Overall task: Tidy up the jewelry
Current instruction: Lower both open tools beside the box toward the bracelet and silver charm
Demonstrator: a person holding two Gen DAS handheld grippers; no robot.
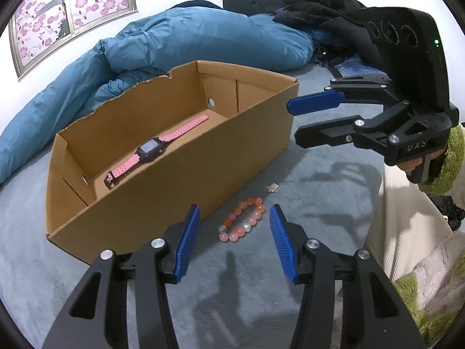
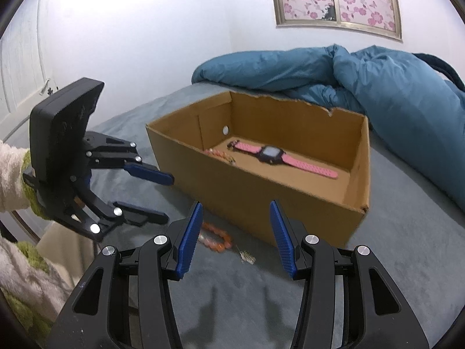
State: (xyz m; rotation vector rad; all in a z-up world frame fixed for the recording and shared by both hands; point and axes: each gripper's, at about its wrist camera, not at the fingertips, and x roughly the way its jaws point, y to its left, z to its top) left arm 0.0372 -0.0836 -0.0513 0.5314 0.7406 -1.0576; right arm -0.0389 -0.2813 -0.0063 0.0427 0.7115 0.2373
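While both tongs gape empty, the bead bracelet (image 1: 242, 220) lies ahead of the left tongs (image 1: 234, 242).

A white wall (image 2: 145, 43) rises behind a bed covered with a grey-blue sheet (image 1: 334, 180). A rumpled teal duvet (image 1: 180, 40) lies bunched along the wall side of the bed, with a heap of black clothing (image 1: 319, 3) at its far end. Set in the wall is a window (image 2: 337, 0) with a pale metal frame, its panes covered in a pink blossom pattern. A white door (image 2: 20, 67) stands at the far left of the right wrist view. Soft shadows fall on the sheet.
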